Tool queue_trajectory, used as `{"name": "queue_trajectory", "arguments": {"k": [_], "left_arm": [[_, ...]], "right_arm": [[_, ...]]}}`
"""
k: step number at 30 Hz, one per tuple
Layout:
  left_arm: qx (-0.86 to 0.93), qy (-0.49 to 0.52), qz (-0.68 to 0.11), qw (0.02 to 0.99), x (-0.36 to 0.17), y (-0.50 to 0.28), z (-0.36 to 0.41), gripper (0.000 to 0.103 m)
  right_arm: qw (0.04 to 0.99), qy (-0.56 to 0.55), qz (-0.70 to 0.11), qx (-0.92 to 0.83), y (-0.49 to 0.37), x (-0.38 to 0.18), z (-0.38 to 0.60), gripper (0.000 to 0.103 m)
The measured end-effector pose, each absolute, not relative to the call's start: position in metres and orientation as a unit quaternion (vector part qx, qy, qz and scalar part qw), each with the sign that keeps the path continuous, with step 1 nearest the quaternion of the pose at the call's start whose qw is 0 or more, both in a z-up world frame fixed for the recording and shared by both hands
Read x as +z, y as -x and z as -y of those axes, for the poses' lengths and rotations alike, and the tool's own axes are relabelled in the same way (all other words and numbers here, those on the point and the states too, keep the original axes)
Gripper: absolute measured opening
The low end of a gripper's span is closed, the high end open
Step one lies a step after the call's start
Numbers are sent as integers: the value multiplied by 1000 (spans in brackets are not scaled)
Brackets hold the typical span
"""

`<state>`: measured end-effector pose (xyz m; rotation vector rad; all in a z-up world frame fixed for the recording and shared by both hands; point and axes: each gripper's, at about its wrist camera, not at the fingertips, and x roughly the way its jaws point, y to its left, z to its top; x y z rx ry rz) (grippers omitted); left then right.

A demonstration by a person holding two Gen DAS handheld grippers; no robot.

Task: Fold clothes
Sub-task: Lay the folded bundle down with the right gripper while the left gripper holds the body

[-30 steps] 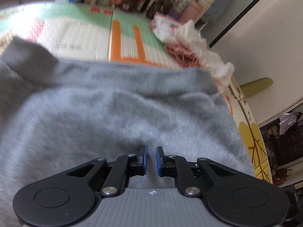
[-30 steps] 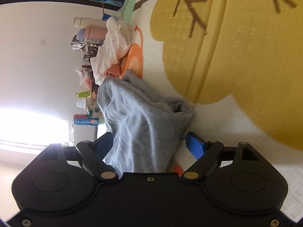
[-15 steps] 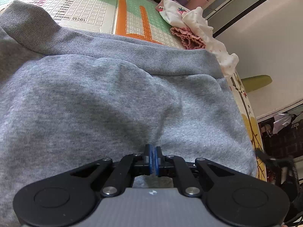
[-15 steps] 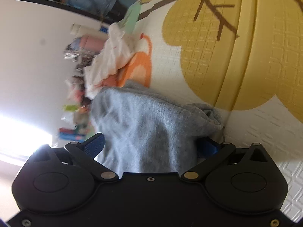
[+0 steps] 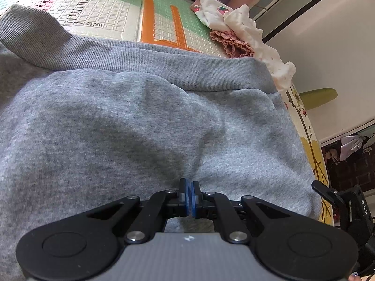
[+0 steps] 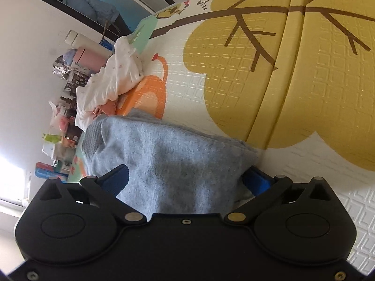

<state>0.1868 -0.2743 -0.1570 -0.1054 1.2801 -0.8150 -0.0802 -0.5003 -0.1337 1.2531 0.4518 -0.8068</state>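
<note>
A grey sweatshirt lies on the play mat and fills the left wrist view, its ribbed hem band running across the far side. My left gripper is shut, its blue pads pinching a small fold of the grey cloth, and creases run toward them. In the right wrist view a bunched end of the same sweatshirt sits between the fingers of my right gripper. Its jaws are opening wide, and the cloth partly covers the right blue pad.
A pile of white and pink clothes lies just past the sweatshirt. Bottles and boxes line the wall behind it. The mat with a yellow tree print stretches to the right.
The left pads, slightly apart a second ago, have closed on the grey cloth. The right jaws have spread wider and the right view has swung, with more cloth now between the fingers.
</note>
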Motion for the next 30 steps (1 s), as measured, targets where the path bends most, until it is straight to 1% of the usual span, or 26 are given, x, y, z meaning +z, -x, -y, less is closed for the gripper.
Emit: {"name": "queue_trajectory", "arguments": {"k": [5, 9, 10, 11, 12, 13, 14, 15, 19, 21, 24, 30], "left_arm": [[-370, 41, -578, 726, -157, -185, 275, 5], [-370, 44, -580, 724, -157, -185, 274, 5], [-370, 45, -580, 724, -157, -185, 274, 5], [-369, 46, -580, 724, -157, -185, 273, 4], [-369, 47, -581, 724, -158, -185, 273, 4], [-368, 49, -581, 725, -158, -185, 273, 4], [-368, 50, -581, 725, -158, -185, 272, 4], [-367, 51, -581, 725, -158, -184, 272, 4], [-365, 52, -579, 727, -159, -183, 272, 4], [-364, 52, -578, 729, -158, -182, 272, 4], [-361, 55, -577, 731, -158, -181, 271, 4], [-351, 95, -586, 725, -163, -185, 263, 3]], "right_arm": [[719, -580, -201, -325, 67, -139, 500, 103], [713, -586, -190, -335, 59, -138, 499, 103], [711, -590, -185, -336, 57, -138, 498, 101], [709, -597, -173, -331, 59, -139, 499, 86], [709, -602, -166, -329, 59, -140, 499, 65], [709, -605, -160, -326, 60, -140, 500, 54], [713, -605, -157, -319, 61, -140, 502, 34], [716, -605, -154, -312, 62, -140, 503, 30], [749, -580, -147, -284, 58, -122, 499, 26], [787, -545, -143, -249, 51, -104, 491, 22], [837, -492, -144, -190, 37, -75, 474, 20], [892, -405, -175, -93, 8, -39, 431, 20]]}}
